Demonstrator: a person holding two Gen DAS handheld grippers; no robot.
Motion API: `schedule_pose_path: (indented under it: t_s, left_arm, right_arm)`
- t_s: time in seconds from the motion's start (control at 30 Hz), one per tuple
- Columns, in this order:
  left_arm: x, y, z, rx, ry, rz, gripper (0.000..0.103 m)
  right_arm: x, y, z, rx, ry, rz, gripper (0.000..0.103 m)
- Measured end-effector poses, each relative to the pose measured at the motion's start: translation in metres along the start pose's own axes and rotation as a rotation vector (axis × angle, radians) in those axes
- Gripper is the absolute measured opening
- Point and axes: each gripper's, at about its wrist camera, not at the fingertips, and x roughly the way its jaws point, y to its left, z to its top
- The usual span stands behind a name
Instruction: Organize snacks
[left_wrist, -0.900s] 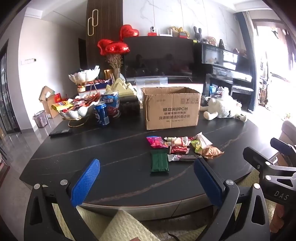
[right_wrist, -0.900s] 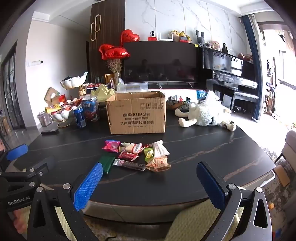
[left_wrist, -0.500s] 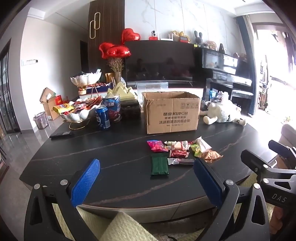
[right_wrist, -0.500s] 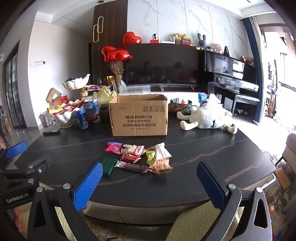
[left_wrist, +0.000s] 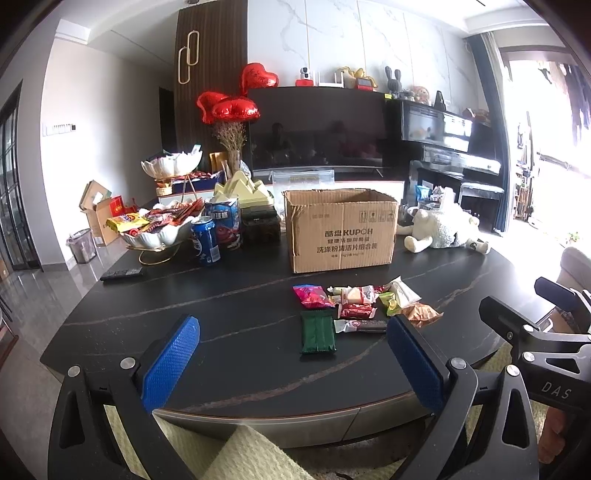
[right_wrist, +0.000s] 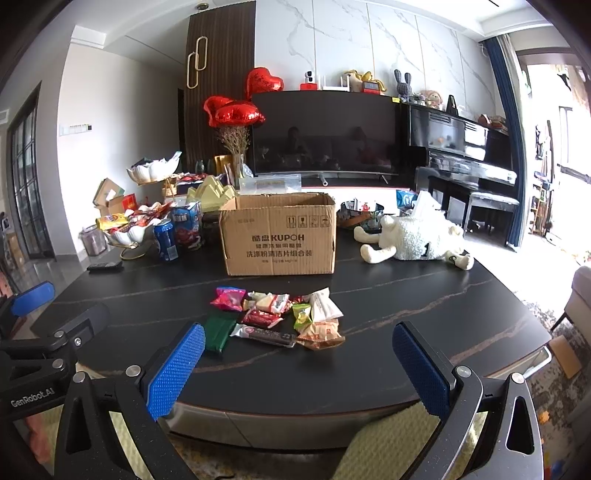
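Both jaws are being held spread wide, nothing gripped. From the left gripper (left_wrist: 291, 363) and the right gripper (right_wrist: 299, 363), the loose pile of small wrapped snacks (right_wrist: 277, 317) is lying ahead, just before the open brown cardboard box (right_wrist: 280, 236); the dark chocolate bar (right_wrist: 266, 335), long axis crosswise, is nearer the right. Compared with earlier, the view is tilted slightly up.

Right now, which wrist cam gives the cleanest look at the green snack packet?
Left wrist. The green snack packet lies fully visible on the table, clear of the left gripper. In the right wrist view the packet is partly hidden behind the right gripper finger.
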Motion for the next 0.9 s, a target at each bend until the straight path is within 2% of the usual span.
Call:
schedule_pose_path:
  t_s: [0.9]
  left_arm:
    - [-0.0054,-0.0009,0.0033,0.005,-0.023,0.004,0.103]
  right_arm:
    - [-0.0051,0.0005,0.0056,0.000,-0.019,0.001,0.103]
